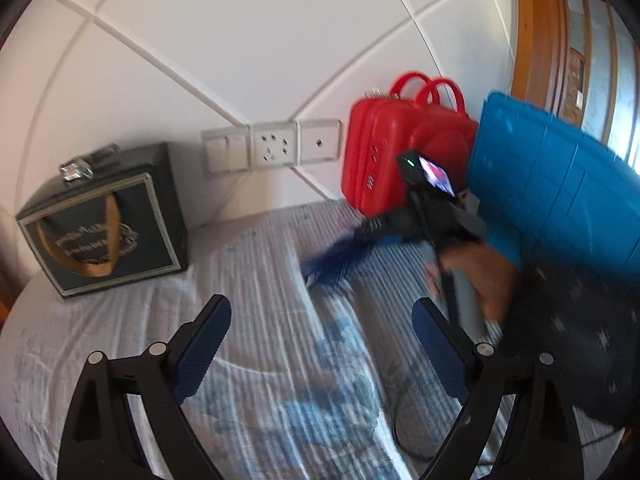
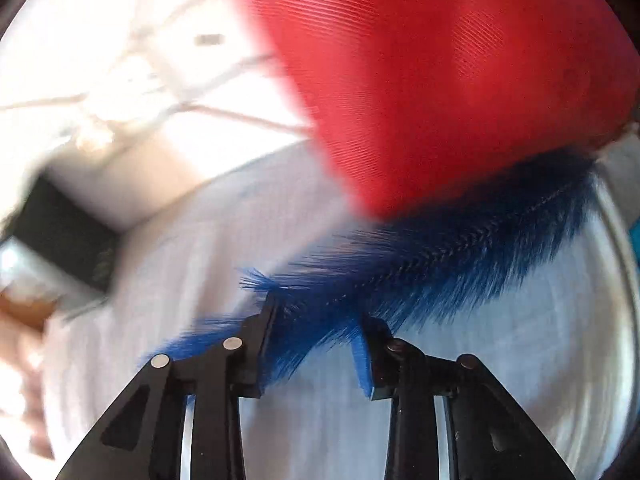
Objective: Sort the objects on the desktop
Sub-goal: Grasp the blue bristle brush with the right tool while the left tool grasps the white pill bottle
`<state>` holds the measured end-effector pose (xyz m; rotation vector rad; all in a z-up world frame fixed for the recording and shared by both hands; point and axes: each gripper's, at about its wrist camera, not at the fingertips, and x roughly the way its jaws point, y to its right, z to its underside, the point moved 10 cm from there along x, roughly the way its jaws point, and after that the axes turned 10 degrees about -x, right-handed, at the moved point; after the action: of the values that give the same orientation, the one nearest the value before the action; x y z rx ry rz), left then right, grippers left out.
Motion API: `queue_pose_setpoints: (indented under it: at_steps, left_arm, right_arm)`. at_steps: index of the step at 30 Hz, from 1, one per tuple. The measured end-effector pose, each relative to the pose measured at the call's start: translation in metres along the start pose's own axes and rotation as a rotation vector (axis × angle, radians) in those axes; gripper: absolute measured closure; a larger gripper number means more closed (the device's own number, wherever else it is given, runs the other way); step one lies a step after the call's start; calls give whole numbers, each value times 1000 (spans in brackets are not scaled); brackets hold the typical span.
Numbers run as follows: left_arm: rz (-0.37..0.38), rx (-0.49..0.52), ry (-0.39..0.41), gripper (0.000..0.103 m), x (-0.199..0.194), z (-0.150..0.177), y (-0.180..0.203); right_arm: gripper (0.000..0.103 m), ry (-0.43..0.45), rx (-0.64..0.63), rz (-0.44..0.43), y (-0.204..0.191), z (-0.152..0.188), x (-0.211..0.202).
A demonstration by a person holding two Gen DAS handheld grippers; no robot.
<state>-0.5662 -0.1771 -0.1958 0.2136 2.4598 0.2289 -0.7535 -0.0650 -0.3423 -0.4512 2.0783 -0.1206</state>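
The right gripper (image 2: 316, 344) has its jaws pinched on the blue bristle brush (image 2: 440, 248) below the red case (image 2: 440, 80).

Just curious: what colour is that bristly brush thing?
Blue, darker toward its core. The brush shows best in the right wrist view.

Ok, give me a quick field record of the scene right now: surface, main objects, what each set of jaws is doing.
surface: striped cloth with blue print
blue brush: bristly blue brush lying on the cloth, in front of the red case
red case: red case standing at the wall, handles up
dark box: dark box at left by the wall
blue board: blue board leaning at right
left gripper: left gripper jaws open, nothing between them
right gripper: right gripper jaws closed around the brush bristles
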Motion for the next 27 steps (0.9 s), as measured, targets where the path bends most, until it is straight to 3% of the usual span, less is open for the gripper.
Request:
queue_pose_setpoints:
  at_steps: [6,10,13,16,18,20,21,22,23,24,26,27]
  left_arm:
    - [-29,-11,76,10,-43,-33,-7]
    - [-29,8,100,9,-60,-45,-3]
    - [4,72,56,9,-42,-42,17]
    - [89,114,-24,9,-7,-34,55]
    - [107,131,-52,9,14,-32,81]
    - [135,136,-71,9,23,-31,104]
    - [139,135,-71,9,22,-31,111]
    - [149,137,-68,9,19,-31,118]
    - [161,147,-68,9,13,-30,125]
    - [159,159,-67,9,8,-29,128]
    - [137,182,-49,9,-4,-30,128]
    - [131,178,-46,9,-7,-31,125]
  right_arm:
    - [75,4,-147,-212,-93,72,-64]
    - [83,-96,-262,-280,-133,164,-106]
    - [91,-147,-326,-282,-135,226,-144]
    - [95,-192,-374,-233,-125,277,-176]
    - [95,-231,-446,-125,-106,308,-187]
    - [88,-258,-403,-118,-87,326,-193]
    - [73,-254,-371,-129,-80,328,-197]
    - [47,-212,-352,-138,-80,319,-201]
    - [30,-140,-357,-152,-81,310,-209]
    - [6,-94,-371,-166,-84,305,-212]
    - [7,-51,-441,-195,-96,301,-206]
    - [19,-35,-519,-165,-101,300,-197]
